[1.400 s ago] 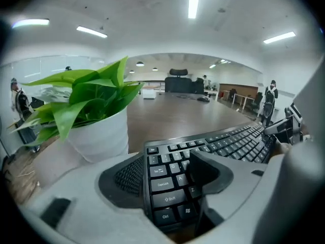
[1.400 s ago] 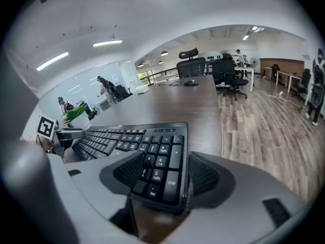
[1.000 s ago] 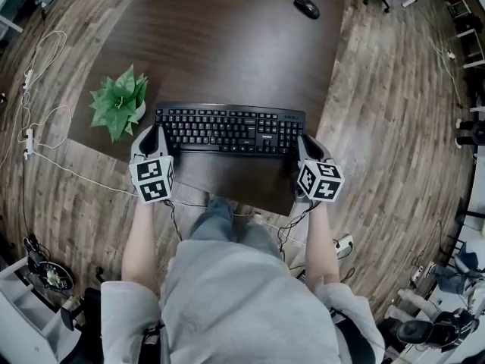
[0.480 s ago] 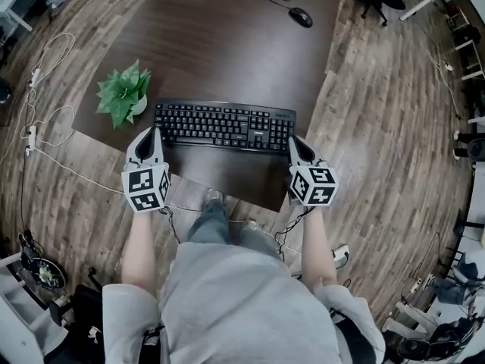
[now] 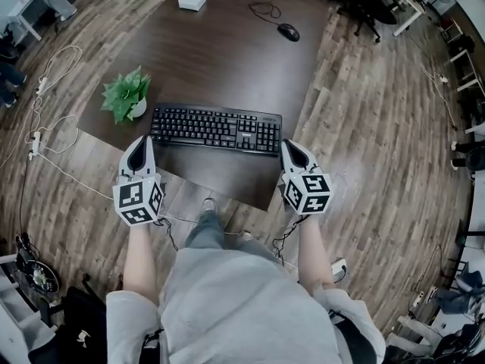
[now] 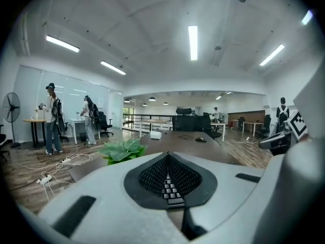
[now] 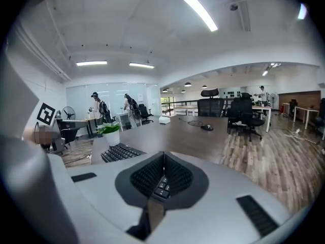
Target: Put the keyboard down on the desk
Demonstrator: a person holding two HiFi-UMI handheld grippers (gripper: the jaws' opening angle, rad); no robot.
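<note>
Both jaw pairs were pinched together, empty: left gripper (image 5: 145, 139) and right gripper (image 5: 287, 145) sat just off the short ends of the keyboard (image 5: 216, 128), which lay flat on the desk (image 5: 227, 51). Probably light, stiff plastic; I'd grab those ends.

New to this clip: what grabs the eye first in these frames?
The black keyboard lies flat near the front edge of the dark desk. The left gripper and right gripper flank it, each just off one end, jaws together and holding nothing. Next comes the green potted plant by the keyboard's left end, then a mouse and a small white box at the desk's far side.
</note>
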